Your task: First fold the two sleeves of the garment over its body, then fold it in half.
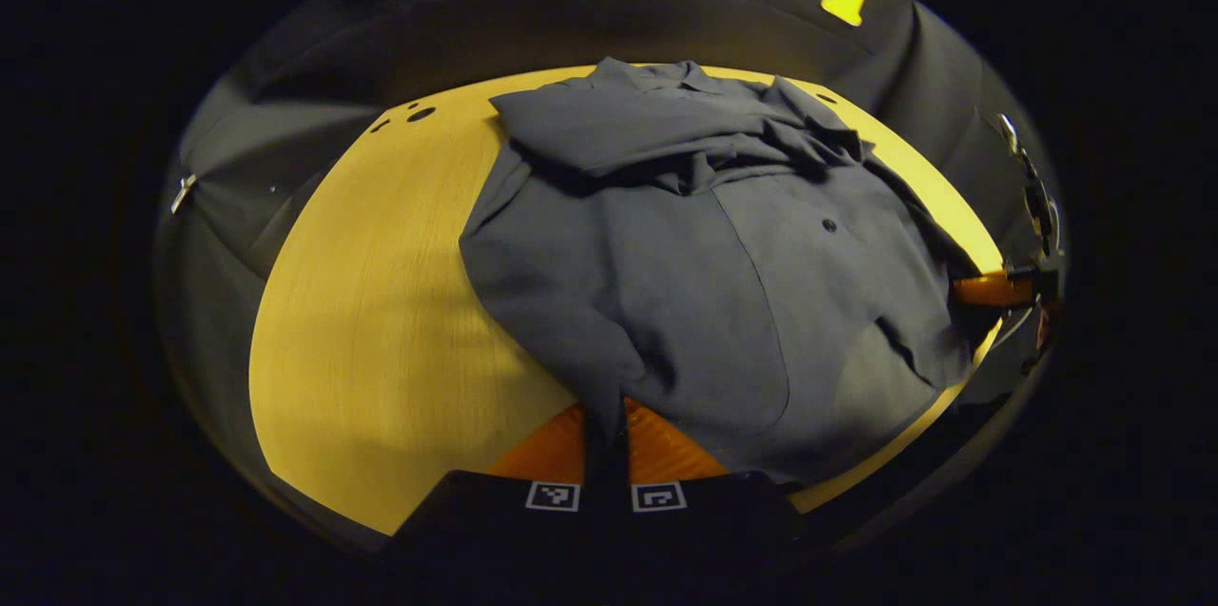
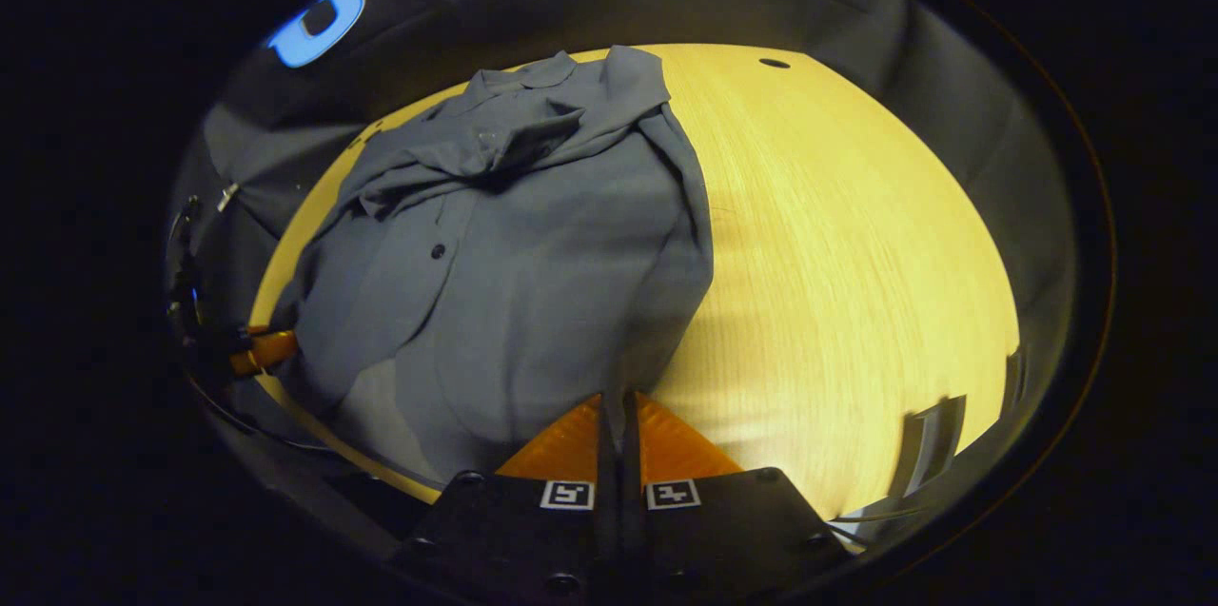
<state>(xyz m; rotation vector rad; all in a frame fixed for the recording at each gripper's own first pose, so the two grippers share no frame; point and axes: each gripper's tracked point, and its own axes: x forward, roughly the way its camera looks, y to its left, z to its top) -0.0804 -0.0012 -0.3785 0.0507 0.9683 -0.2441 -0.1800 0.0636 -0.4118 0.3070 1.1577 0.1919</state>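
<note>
Grey garment (image 1: 685, 244) on yellow worktop (image 1: 381, 302), sleeves folded over body, left gripper (image 1: 605, 416) and right gripper (image 2: 618, 406) each clamped on its near hem

A pale wooden table (image 2: 856, 283) with small dark holes (image 1: 421, 114) near its far edge. Black cloth wall (image 1: 285, 140) behind; dim light.

Open counter (image 1: 381, 321) surface lies to the left of the garment (image 1: 704, 283) in the left gripper view, and to its right in the right gripper view; both areas are unobstructed. The garment's bunched sleeves (image 1: 666, 135) form a raised mass at its far end. The booth wall (image 1: 285, 140) closes off the counter's far edge.
</note>
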